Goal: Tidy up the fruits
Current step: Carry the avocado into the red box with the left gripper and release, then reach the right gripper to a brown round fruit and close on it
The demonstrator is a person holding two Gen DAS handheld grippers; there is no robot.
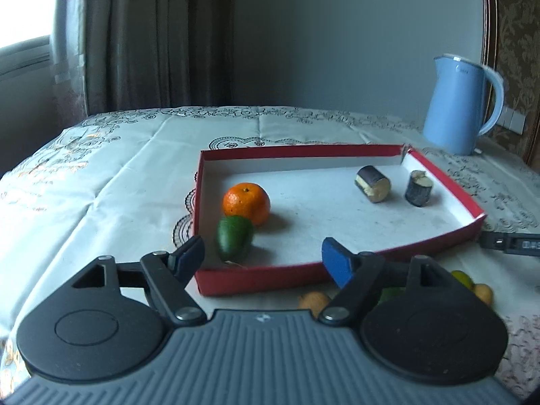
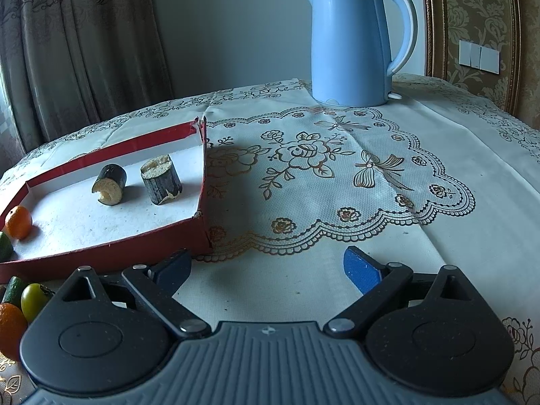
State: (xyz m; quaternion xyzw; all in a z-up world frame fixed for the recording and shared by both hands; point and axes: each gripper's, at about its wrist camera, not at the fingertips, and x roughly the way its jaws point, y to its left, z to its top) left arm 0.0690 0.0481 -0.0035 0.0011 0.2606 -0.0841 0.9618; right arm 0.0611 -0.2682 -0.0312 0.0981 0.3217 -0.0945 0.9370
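Note:
A shallow red box [image 1: 263,278] with a white floor lies on the table. In it sit an orange [image 1: 246,203], a green avocado [image 1: 234,238] and two dark sugarcane pieces [image 1: 372,184] [image 1: 419,188]. My left gripper [image 1: 263,256] is open and empty, above the box's near wall, right of the avocado. The right wrist view shows the box [image 2: 101,256] at left with the cane pieces [image 2: 109,185] [image 2: 161,179]. My right gripper [image 2: 266,270] is open and empty over bare cloth right of the box. Loose fruits lie before the box: an orange [image 2: 10,327], a yellow-green fruit [image 2: 33,298], a green one [image 2: 12,288].
A blue electric kettle [image 2: 351,44] stands at the back of the table, right of the box. A dark device [image 1: 509,243] lies by the box's right corner. Small yellow-brown fruits [image 1: 314,302] [image 1: 483,293] lie before the box, partly hidden by my left gripper. Curtains hang behind.

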